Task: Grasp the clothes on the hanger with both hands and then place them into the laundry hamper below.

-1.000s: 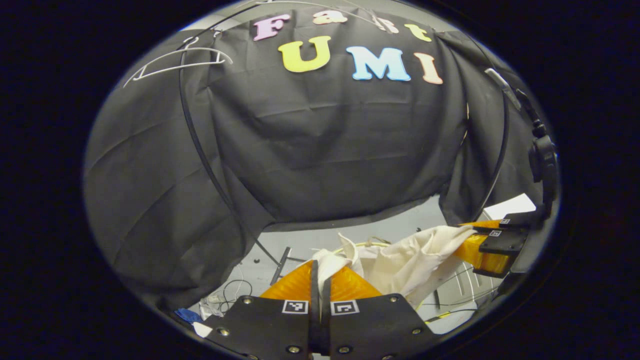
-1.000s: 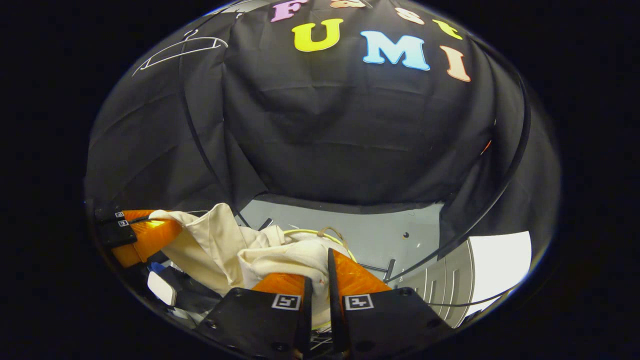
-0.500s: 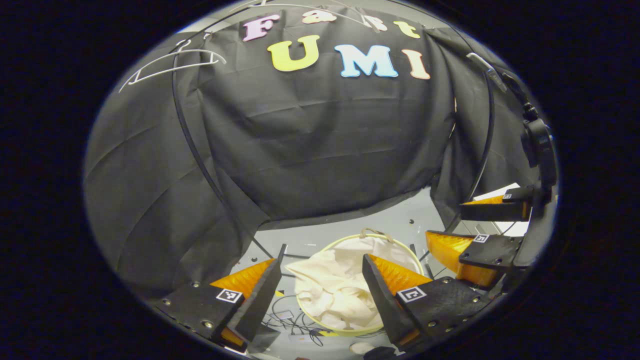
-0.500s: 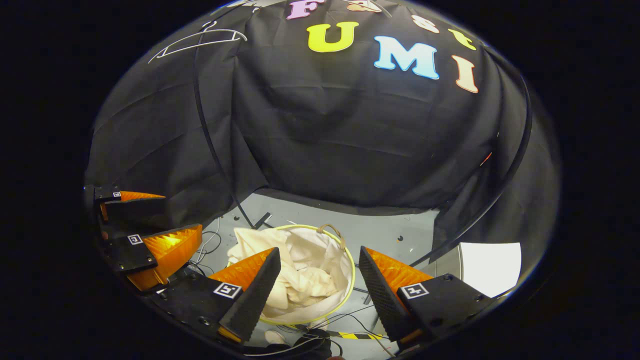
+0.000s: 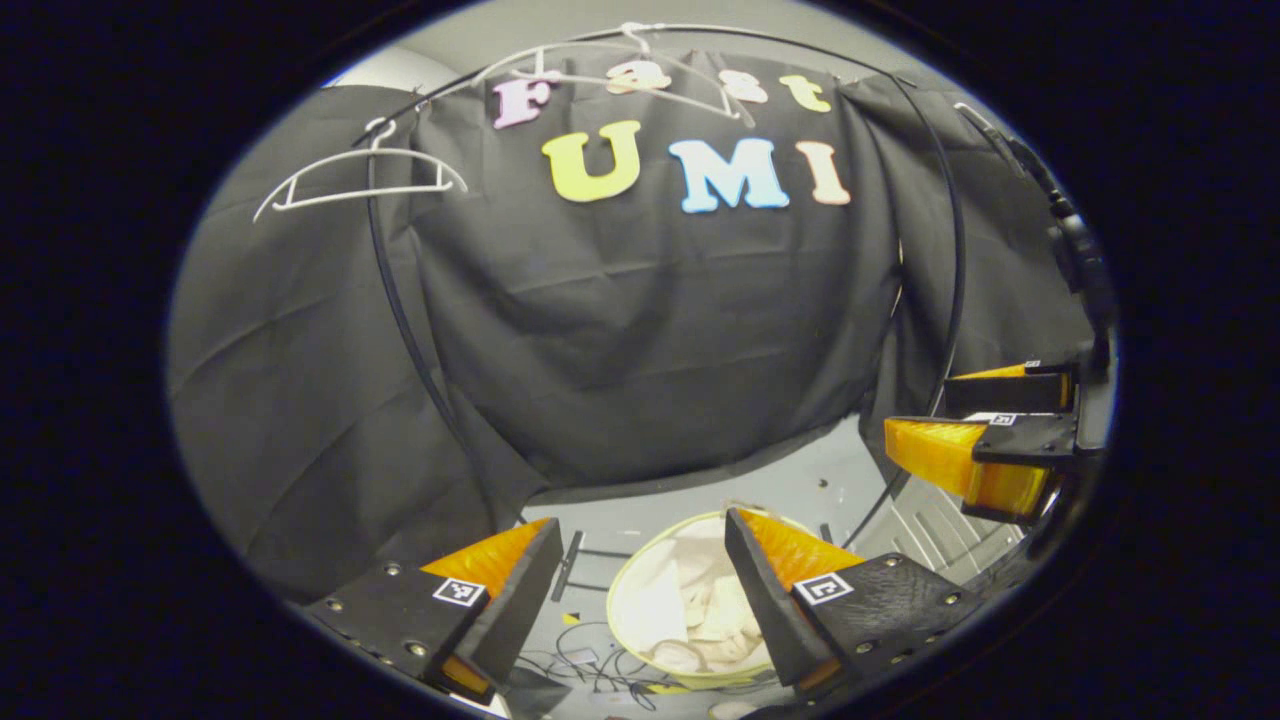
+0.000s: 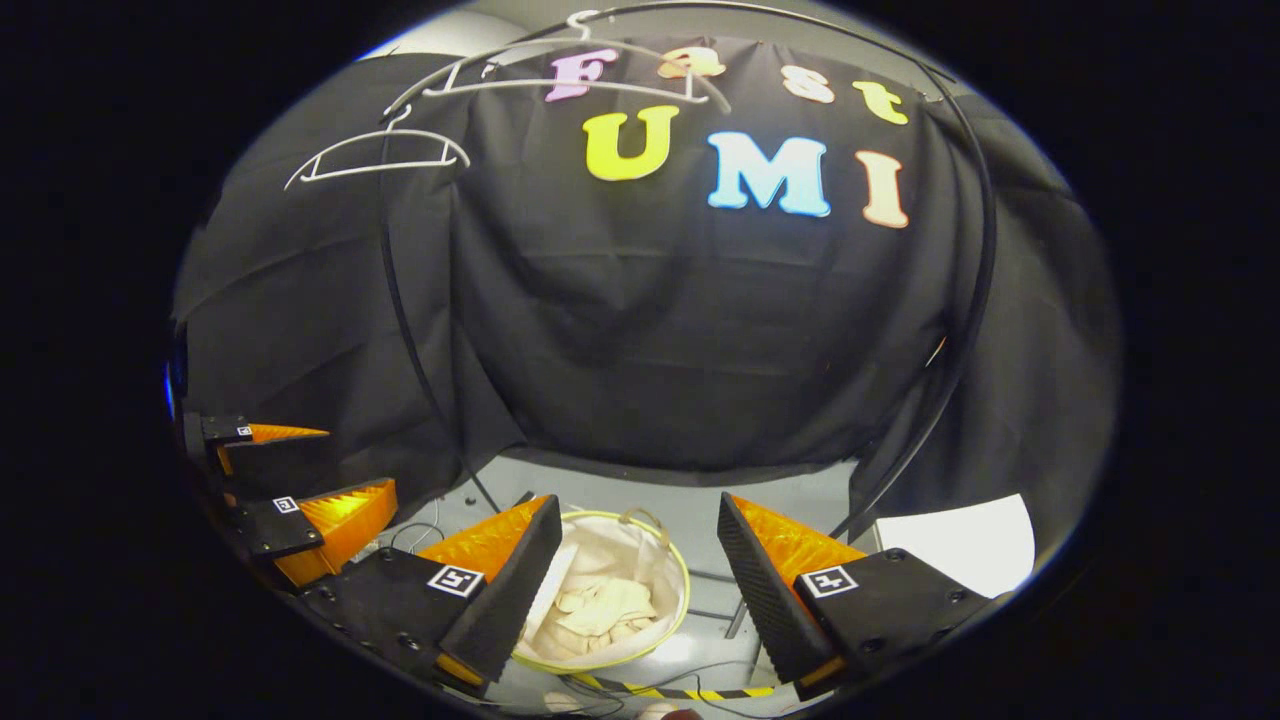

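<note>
The cream garment (image 5: 690, 610) (image 6: 600, 610) lies crumpled inside the round laundry hamper (image 5: 625, 590) (image 6: 683, 585) with a yellow-green rim, down on the grey floor. My left gripper (image 5: 640, 580) hangs open above the hamper with nothing between its fingers; in the right gripper view it is at the far left (image 6: 290, 470). My right gripper (image 6: 635, 560) is open too, above the hamper, and in the left gripper view it is at the far right (image 5: 960, 420). Two bare white hangers (image 5: 360, 180) (image 5: 620, 70) (image 6: 375, 155) (image 6: 570, 65) hang on the rail high above.
A black curved rail pole (image 5: 400, 320) (image 6: 405, 330) runs down the left of the booth, another (image 6: 960, 330) down the right. Loose cables (image 5: 590, 665) lie on the floor (image 6: 690, 500) beside the hamper. Black-and-yellow tape (image 6: 680, 692) marks the floor in front. A white panel (image 6: 960, 540) stands at the right.
Both grippers opened and let go of the cream garment, which dropped into the hamper. Since then both have risen, so the hamper looks smaller and the hangers have come into view.
</note>
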A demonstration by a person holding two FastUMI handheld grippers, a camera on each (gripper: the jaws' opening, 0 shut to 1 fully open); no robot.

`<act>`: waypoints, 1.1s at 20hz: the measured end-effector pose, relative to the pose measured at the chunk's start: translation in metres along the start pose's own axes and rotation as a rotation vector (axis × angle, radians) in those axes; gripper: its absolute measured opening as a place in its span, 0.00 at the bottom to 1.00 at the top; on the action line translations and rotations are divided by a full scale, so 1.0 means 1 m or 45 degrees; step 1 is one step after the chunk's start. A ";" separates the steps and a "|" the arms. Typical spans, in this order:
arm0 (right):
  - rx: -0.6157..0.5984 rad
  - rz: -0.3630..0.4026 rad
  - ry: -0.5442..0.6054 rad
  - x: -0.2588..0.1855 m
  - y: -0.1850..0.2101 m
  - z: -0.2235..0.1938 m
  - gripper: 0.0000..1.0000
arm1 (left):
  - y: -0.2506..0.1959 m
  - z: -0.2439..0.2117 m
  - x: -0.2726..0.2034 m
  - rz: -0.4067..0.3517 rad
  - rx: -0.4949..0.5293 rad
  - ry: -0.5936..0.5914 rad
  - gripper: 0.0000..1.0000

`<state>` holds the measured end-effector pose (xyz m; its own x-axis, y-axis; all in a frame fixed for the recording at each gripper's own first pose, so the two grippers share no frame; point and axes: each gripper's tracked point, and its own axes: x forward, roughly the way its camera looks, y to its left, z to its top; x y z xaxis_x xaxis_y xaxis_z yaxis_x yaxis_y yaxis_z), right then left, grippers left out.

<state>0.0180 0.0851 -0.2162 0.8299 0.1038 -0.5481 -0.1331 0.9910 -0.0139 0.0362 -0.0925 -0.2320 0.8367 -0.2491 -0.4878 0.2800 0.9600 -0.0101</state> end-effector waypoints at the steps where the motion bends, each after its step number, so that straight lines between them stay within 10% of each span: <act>1: 0.004 -0.007 -0.050 -0.006 -0.005 0.014 0.98 | 0.002 0.009 -0.008 0.011 -0.002 -0.045 0.96; 11: 0.026 -0.059 -0.491 -0.119 -0.065 0.124 0.99 | 0.007 0.147 -0.129 0.081 -0.090 -0.485 0.95; 22: 0.052 -0.181 -0.681 -0.211 -0.122 0.120 0.96 | -0.001 0.178 -0.233 0.143 -0.049 -0.690 0.95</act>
<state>-0.0758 -0.0475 0.0014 0.9990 -0.0136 -0.0421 0.0129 0.9997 -0.0183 -0.0750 -0.0588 0.0370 0.9858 -0.1650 0.0311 0.1657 0.9859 -0.0210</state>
